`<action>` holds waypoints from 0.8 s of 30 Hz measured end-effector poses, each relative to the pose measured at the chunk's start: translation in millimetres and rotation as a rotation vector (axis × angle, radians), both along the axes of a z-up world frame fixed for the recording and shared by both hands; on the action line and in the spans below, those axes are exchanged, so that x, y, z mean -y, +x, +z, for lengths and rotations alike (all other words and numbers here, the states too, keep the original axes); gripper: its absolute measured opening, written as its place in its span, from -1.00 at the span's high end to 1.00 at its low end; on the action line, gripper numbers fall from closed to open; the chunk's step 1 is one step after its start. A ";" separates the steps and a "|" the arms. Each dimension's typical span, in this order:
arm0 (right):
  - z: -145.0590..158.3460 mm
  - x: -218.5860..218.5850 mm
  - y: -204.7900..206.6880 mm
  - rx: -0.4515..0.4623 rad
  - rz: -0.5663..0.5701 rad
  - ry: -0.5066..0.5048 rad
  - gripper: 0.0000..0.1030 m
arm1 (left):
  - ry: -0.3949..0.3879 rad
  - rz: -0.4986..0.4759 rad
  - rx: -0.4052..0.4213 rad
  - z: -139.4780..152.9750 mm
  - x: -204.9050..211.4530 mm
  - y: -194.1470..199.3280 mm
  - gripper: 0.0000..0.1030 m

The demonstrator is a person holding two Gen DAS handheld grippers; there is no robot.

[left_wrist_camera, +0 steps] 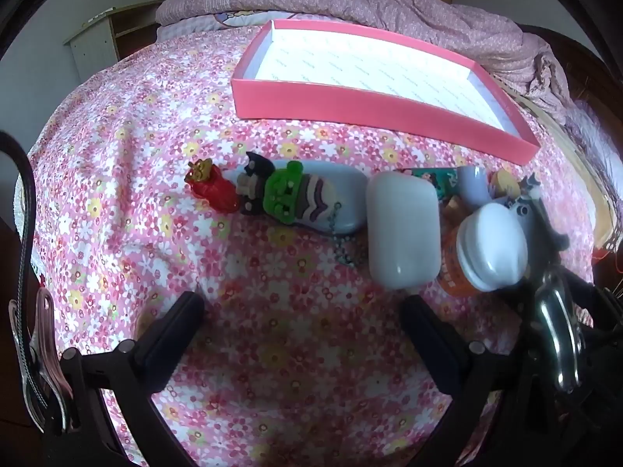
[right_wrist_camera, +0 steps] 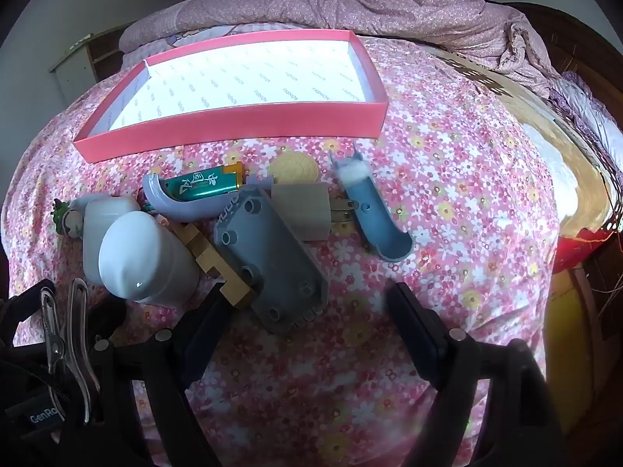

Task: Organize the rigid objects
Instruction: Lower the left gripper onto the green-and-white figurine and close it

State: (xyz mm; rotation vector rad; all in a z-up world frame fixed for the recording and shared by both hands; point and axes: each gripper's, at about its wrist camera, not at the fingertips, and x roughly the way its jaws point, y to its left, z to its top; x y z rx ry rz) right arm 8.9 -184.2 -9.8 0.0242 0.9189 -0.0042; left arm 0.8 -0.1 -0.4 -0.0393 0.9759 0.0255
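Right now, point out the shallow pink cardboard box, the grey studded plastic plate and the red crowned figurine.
Shallow pink cardboard box [right_wrist_camera: 241,124]: right wrist view, on its near outer wall.
Grey studded plastic plate [right_wrist_camera: 272,257]: right wrist view, on its flat top face.
Red crowned figurine [left_wrist_camera: 212,190]: left wrist view, on its red body.

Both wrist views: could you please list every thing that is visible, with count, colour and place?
box: one, pink walls, white inside, nothing in it, far side of the bedsheet
bedsheet: one, pink with flowers, under everything
quilt: one, mauve, bunched behind the box
toy figures: a row, red, dark and green, left of the white case
white case: one, middle of the pile
bottle: one, white cap, orange label, right of the case
lighter: one, green, near the box
grey plate: one, studded, nearest the right gripper
wooden block: one, tan, beside the grey plate
blue curved pieces: two, either side of the plate
left gripper: open, holding nothing
right gripper: open, holding nothing
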 end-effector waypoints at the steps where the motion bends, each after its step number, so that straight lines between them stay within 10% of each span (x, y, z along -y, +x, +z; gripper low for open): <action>1: 0.1 -0.1 0.0 0.003 0.000 -0.001 -0.63 | 0.000 0.001 -0.001 0.0 0.0 0.7 -0.99; 24: -7.0 -8.3 -16.3 -0.006 0.241 -0.045 -0.99 | -0.063 -0.024 0.056 17.4 -44.6 -22.5 -0.84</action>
